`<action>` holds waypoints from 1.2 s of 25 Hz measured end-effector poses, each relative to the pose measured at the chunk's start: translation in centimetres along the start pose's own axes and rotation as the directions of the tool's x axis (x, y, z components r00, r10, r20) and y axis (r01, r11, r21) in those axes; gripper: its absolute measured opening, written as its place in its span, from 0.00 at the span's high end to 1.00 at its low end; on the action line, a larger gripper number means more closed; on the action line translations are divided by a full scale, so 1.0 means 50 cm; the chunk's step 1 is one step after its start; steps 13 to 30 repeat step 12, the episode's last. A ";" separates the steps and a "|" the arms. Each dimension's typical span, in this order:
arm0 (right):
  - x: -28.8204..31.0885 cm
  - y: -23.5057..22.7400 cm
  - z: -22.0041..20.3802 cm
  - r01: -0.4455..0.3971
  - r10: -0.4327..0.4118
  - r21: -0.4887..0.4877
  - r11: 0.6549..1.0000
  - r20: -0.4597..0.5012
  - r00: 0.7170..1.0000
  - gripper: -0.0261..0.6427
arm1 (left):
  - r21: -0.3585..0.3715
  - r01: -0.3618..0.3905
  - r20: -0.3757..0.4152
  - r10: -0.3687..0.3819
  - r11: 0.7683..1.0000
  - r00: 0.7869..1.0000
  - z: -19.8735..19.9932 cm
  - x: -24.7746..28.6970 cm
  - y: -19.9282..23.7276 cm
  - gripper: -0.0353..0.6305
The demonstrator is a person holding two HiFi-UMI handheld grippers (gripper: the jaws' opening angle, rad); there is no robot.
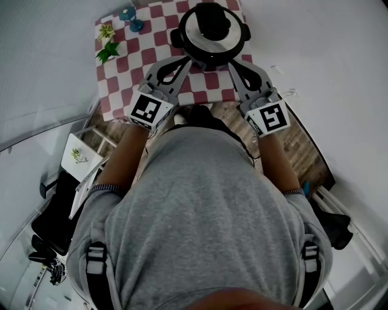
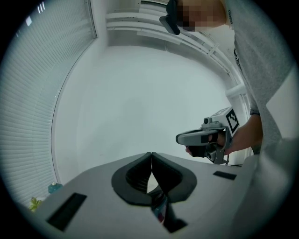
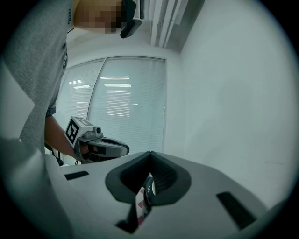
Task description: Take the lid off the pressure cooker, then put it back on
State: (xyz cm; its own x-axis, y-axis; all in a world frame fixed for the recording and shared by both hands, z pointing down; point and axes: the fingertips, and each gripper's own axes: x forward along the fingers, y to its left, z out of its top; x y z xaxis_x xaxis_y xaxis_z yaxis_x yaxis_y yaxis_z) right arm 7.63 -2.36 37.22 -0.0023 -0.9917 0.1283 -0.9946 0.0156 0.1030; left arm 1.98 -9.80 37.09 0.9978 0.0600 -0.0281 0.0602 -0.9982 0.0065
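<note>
The pressure cooker [image 1: 209, 30], dark-bodied with a pale lid and a black knob, stands on a red-and-white checked cloth [image 1: 130, 66] at the far side of the table. My left gripper [image 1: 185, 60] points at its near left side, jaws shut and empty. My right gripper [image 1: 231, 63] points at its near right side, also shut with nothing held. Whether either tip touches the pot I cannot tell. The left gripper view has the shut jaws [image 2: 151, 155] and the right gripper [image 2: 205, 137] beyond them. The right gripper view has the shut jaws [image 3: 150, 154], with a sliver of the cooker [image 3: 148, 187] below them.
A small green plant [image 1: 108, 49] and a blue ornament [image 1: 131, 18] sit on the cloth's far left corner. The wooden table edge [image 1: 306, 145] runs down the right. A white stool [image 1: 79, 156] and dark gear lie on the floor at left. White walls and window blinds [image 3: 126, 107] surround.
</note>
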 end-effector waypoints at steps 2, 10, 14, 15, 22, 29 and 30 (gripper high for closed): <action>-0.005 -0.005 -0.009 -0.002 0.002 -0.009 1.000 -0.014 1.000 0.95 | 0.001 -0.002 0.006 0.002 1.000 1.000 0.004 0.003 0.001 0.92; -0.009 -0.027 -0.008 0.010 -0.010 -0.014 1.000 -0.016 1.000 0.95 | 0.013 -0.003 0.008 0.003 1.000 1.000 0.005 0.020 0.007 0.92; -0.009 -0.033 -0.017 0.005 -0.006 -0.018 1.000 -0.027 1.000 0.95 | 0.009 -0.007 0.013 0.006 1.000 1.000 0.007 0.026 0.010 0.92; -0.009 -0.033 -0.017 0.005 -0.006 -0.018 1.000 -0.027 1.000 0.95 | 0.009 -0.007 0.013 0.006 1.000 1.000 0.007 0.026 0.010 0.92; -0.009 -0.033 -0.017 0.005 -0.006 -0.018 1.000 -0.027 1.000 0.95 | 0.009 -0.007 0.013 0.006 1.000 1.000 0.007 0.026 0.010 0.92; -0.009 -0.033 -0.017 0.005 -0.006 -0.018 1.000 -0.027 1.000 0.95 | 0.009 -0.007 0.013 0.006 1.000 1.000 0.007 0.026 0.010 0.92; -0.009 -0.033 -0.017 0.005 -0.006 -0.018 1.000 -0.027 1.000 0.95 | 0.009 -0.007 0.013 0.006 1.000 1.000 0.007 0.026 0.010 0.92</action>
